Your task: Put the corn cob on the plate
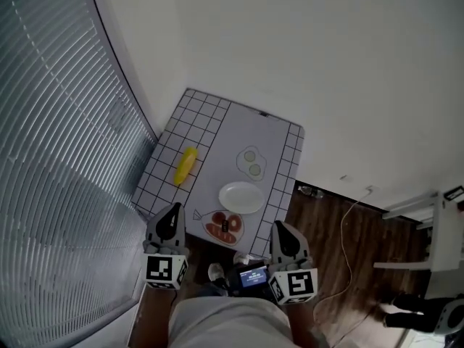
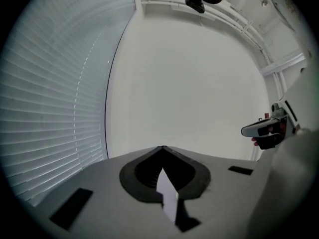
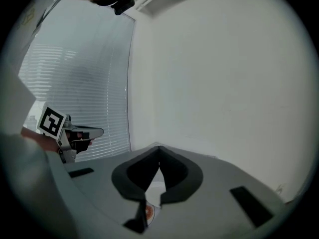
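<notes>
The corn cob (image 1: 185, 165) is lying on the left side of the table (image 1: 239, 125), on the part with squares, close to the window blinds (image 1: 58, 165). The white plate (image 1: 241, 197) is sitting to the right of it, nearer the middle of the table, and the two are not touching. A dish with two green slices (image 1: 251, 162) is lying just behind the white plate. A dish with red pieces (image 1: 225, 228) is lying just in front of it. The left hand-held gripper (image 1: 172, 212) is hanging over the near left corner of the table, jaws pressed together, holding nothing. The right hand-held gripper (image 1: 281, 230) is hanging by the near right edge, jaws closed too, holding nothing. Both are staying well apart from the corn cob
</notes>
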`<state>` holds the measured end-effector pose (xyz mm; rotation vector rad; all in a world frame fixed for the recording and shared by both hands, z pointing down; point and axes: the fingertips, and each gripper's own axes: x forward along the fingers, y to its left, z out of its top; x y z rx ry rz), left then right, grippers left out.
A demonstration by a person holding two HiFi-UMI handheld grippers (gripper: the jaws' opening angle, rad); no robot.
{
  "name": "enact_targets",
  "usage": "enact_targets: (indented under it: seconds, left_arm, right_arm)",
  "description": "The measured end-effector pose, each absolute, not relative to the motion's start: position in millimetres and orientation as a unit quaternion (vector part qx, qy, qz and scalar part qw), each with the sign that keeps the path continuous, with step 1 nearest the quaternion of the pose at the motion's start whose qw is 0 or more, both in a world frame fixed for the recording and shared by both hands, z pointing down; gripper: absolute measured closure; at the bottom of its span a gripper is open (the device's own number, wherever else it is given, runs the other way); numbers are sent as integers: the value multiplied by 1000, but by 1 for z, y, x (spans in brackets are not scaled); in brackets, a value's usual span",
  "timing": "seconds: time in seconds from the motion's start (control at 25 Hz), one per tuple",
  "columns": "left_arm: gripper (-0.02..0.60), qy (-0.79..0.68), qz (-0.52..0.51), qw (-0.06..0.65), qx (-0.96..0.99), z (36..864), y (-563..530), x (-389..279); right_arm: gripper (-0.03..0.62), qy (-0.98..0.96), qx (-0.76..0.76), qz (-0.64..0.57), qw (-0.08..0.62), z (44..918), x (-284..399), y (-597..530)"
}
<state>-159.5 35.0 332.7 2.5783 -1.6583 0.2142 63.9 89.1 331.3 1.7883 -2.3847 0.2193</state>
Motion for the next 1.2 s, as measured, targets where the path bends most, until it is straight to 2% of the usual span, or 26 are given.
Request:
enact_targets:
  seconds: [0.16, 0.68, 1.2]
  left_arm:
    - [575, -549, 68, 39, 832, 340, 18, -154]
    - [575, -587, 96, 36, 803, 347, -13, -148]
    - [566, -581, 135, 70, 799, 398, -54, -142]
  right_arm:
    - [588, -816, 572, 72, 38, 324, 68, 66]
    - [588, -837, 535, 111, 40, 350, 88, 6]
    - [588, -841, 521, 117, 85, 374, 83, -14]
